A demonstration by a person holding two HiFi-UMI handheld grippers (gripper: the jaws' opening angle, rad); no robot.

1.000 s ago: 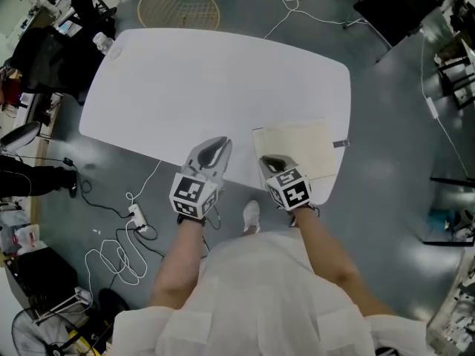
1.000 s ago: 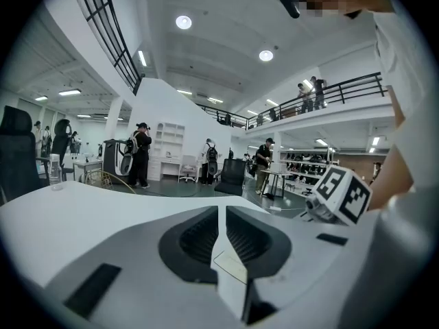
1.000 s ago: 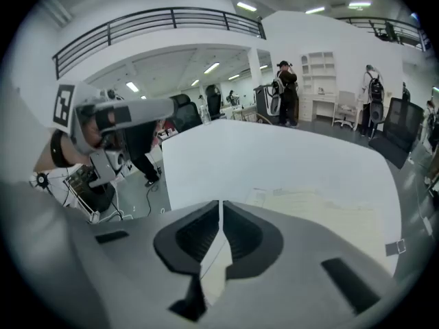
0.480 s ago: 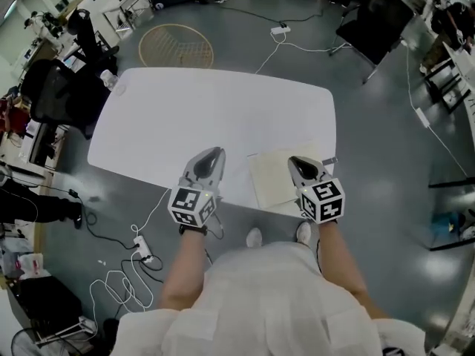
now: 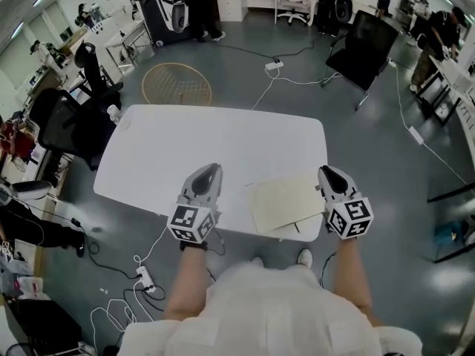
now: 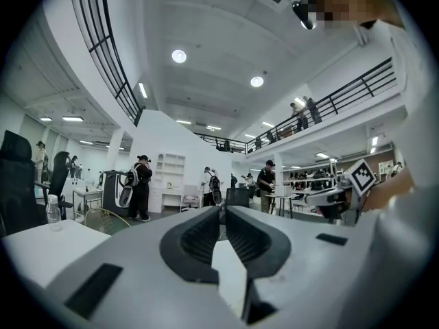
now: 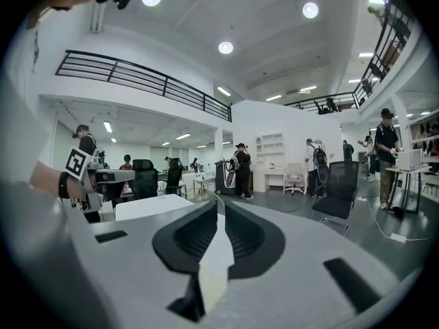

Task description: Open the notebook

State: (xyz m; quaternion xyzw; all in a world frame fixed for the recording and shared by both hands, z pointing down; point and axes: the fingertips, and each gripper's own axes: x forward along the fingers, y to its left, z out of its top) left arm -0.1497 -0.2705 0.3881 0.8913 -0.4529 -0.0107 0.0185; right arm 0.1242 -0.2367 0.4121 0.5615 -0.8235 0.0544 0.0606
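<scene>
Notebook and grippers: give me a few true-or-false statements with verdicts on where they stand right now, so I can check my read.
1. The notebook lies on the white table, near its near right corner. True.
2. The right gripper is clamped on the notebook. False: it is to the notebook's right, off it. Its jaws have just been opening and nothing is between them.
3. The left gripper is to the left of the notebook and holds nothing. True.
4. A water bottle stands right beside the notebook. False: it stands at the table's far left corner, well away from the notebook.
</scene>
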